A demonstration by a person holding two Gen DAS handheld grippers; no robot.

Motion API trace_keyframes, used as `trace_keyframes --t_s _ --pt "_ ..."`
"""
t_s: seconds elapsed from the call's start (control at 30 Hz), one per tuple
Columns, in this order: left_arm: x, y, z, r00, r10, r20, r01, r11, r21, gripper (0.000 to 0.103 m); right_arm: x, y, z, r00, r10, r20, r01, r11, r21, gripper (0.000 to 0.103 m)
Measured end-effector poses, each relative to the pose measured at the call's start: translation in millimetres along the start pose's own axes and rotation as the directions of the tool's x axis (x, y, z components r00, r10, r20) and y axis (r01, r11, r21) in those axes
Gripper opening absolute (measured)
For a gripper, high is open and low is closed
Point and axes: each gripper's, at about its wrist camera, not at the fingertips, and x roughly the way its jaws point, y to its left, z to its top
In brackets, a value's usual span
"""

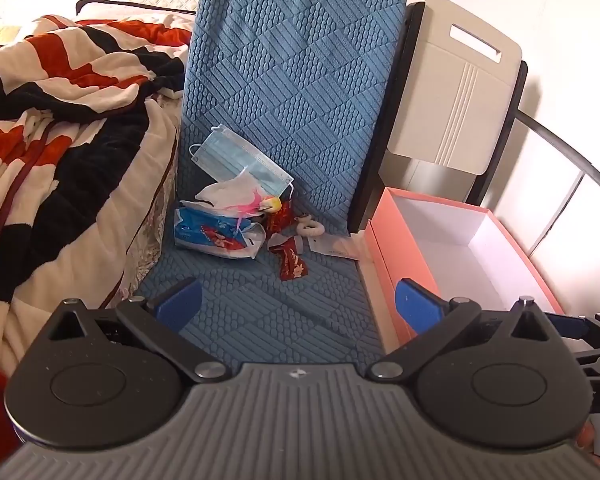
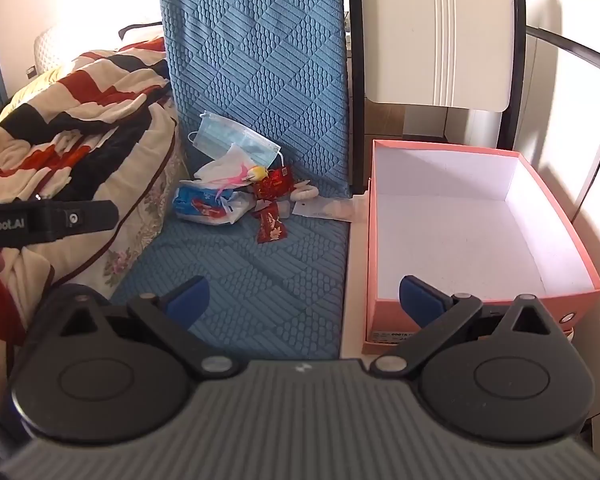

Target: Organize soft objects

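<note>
Toward the back of the blue cushion (image 1: 260,312), a face mask (image 1: 240,158), tissue pack (image 1: 210,234) and red wrappers (image 1: 290,264) lie heaped together. Beside its right edge sits the pink box (image 2: 384,240). Both the left gripper (image 1: 298,306) and right gripper (image 2: 304,300) hover spread wide, holding nothing.

Left gripper (image 1: 298,308) jaws spread wide above blue cushion (image 1: 292,80). Ahead: face mask (image 1: 240,158), tissue pack (image 1: 210,234), red wrappers (image 1: 292,266). Beside cushion, open pink box (image 1: 384,248).
</note>
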Motion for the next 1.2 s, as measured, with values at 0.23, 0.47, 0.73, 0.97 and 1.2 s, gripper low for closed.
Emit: trace_keyframes --t_s 0.23,0.47,0.73,0.97,1.2 --pt "-0.1 1.1 -1.5 1.0 0.006 -0.004 -0.006 1.0 -0.009 0.103 1.8 1.5 0.0 1.0 -0.007 -0.003 0.007 1.0 -0.001 0.103" --pt "-2.2 3.3 -2.1 1.0 0.012 -0.003 -0.012 1.0 -0.017 0.103 1.5 3.4 -0.7 1.0 -0.012 -0.004 0.012 1.0 -0.012 0.103" --pt "1.8 1.4 -0.1 1.0 0.011 -0.01 -0.011 1.0 -0.014 0.103 2.7 2.4 -1.2 1.0 -0.023 -0.005 0.023 1.0 -0.004 0.103" --pt "5.7 0.2 -0.9 1.0 0.011 -0.02 -0.011 1.0 -0.008 0.103 5.0 0.8 -2.9 1.0 -0.025 -0.009 0.025 1.0 0.008 0.103" --pt "6.5 0.7 -1.9 1.0 0.012 -0.021 -0.013 1.0 -0.008 0.103 5.3 -0.1 -3.1 1.0 -0.024 -0.009 0.025 1.0 0.01 0.103"
